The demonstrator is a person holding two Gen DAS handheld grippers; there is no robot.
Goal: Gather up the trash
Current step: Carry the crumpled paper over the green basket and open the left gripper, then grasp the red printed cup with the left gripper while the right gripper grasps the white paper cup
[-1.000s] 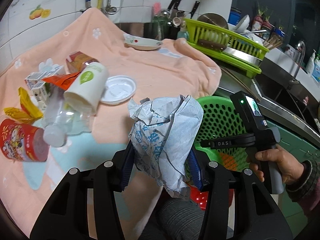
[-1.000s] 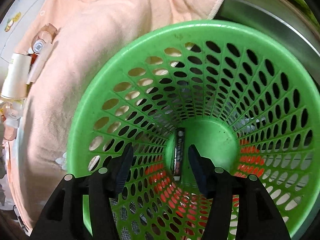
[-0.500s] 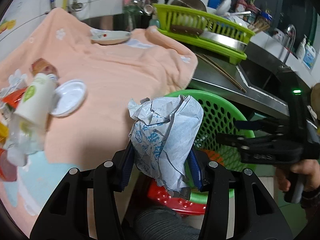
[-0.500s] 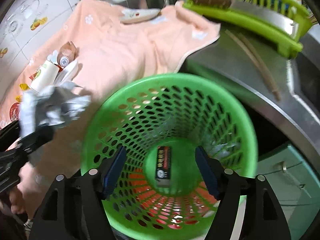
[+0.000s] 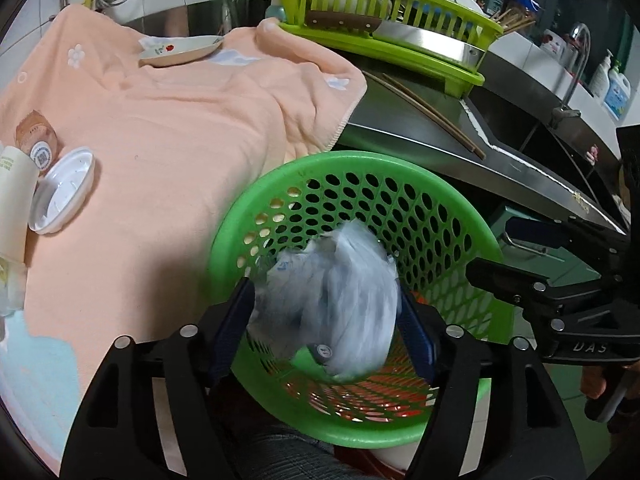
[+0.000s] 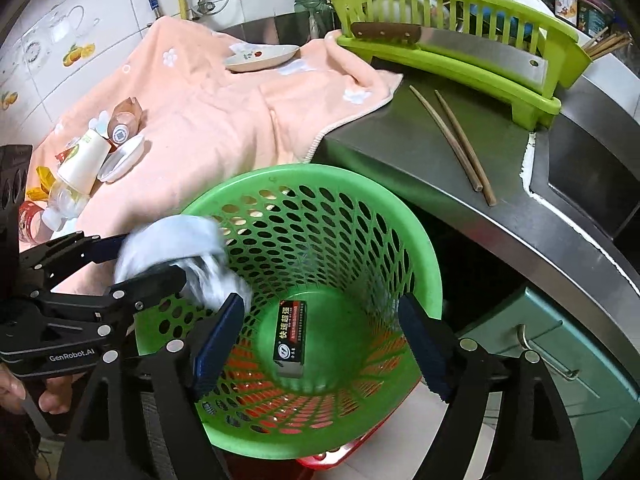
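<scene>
Since a second ago my left gripper (image 5: pixel 326 322) has swung from above the peach towel (image 5: pixel 172 128) to over the green basket (image 5: pixel 400 172), its fingers spread wider around the blurred crumpled wrapper (image 5: pixel 332 300), which sits between them above the basket's near-left rim. To its right my right gripper (image 6: pixel 320 340) hangs wide apart and empty above the basket mouth, the small box (image 6: pixel 290 336) lying on the basket floor between its fingers.

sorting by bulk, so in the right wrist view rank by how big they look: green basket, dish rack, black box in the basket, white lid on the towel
1. green basket, though nearest the camera
2. dish rack
3. black box
4. white lid, though it lies farther off than the box
</scene>
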